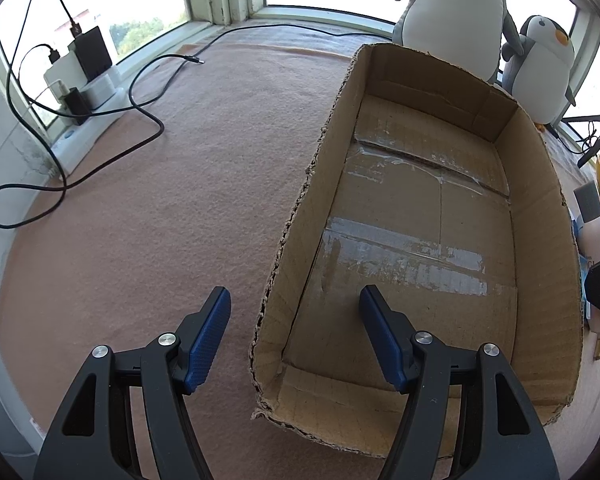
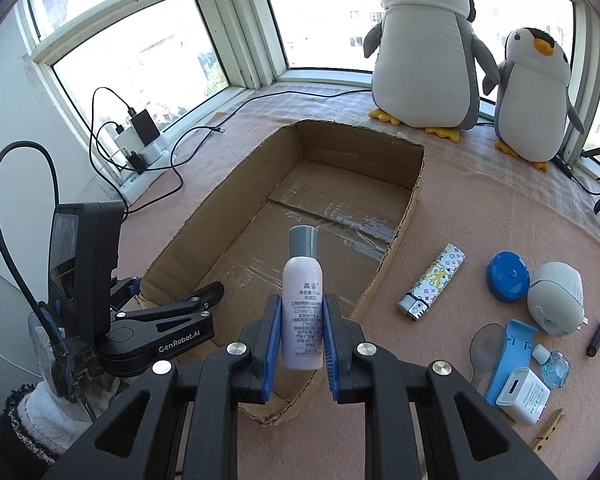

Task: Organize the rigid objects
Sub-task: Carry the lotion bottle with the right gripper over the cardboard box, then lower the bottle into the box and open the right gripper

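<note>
Left gripper (image 1: 296,336) sat wide apart astride the cardboard box's (image 2: 204,220) left wall, clamping nothing, likely steadying it. Right gripper (image 2: 300,332) was clamped on a small cosmetic bottle (image 2: 302,300), upright above the box's near end, probably for drop-in. Lighter (image 2: 432,282) waited just right of the box.

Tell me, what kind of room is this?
Probably a home's bay-window ledge: windows wrap a pink mat, two plush penguins sit there, and chargers are plugged in.
</note>
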The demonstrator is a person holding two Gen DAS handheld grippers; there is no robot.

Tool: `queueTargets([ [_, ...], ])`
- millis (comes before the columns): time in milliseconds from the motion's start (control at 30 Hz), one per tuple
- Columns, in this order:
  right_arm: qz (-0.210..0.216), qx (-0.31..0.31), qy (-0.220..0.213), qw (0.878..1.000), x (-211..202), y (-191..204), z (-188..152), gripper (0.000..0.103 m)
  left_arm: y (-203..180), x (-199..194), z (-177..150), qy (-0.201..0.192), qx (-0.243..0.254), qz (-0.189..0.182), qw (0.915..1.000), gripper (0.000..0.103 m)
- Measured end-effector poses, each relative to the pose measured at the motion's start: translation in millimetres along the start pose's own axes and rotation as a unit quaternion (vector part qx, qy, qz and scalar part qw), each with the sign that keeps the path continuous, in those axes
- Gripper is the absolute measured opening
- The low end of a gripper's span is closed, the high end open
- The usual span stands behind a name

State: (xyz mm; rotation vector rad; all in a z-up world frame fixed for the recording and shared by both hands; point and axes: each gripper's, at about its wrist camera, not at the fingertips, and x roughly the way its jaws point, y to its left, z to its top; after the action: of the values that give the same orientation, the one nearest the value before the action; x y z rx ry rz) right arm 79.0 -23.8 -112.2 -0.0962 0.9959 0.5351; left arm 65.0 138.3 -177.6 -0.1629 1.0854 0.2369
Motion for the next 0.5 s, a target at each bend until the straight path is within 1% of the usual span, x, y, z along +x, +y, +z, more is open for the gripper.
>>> queueTargets([
  [267, -0.005, -0.003, 0.002, 1.0, 8.8, 6.5, 8.9, 0.018, 0.1, -0.1, 0.1, 0.0, 0.0, 0.0, 1.0, 0.067],
  [400, -0.002, -0.001, 0.01, 1.0, 13.9, 5.9, 10.9, 0.018, 0.3, -0.1, 0.2, 0.0, 0.0, 0.0, 1.0, 0.067],
  [500, -0.009, -0.007, 0.01, 1.0, 15.5, 7.4, 10.4, 0.018, 0.6, -0.3, 0.1, -0.001, -0.001, -0.001, 1.0, 0.067],
])
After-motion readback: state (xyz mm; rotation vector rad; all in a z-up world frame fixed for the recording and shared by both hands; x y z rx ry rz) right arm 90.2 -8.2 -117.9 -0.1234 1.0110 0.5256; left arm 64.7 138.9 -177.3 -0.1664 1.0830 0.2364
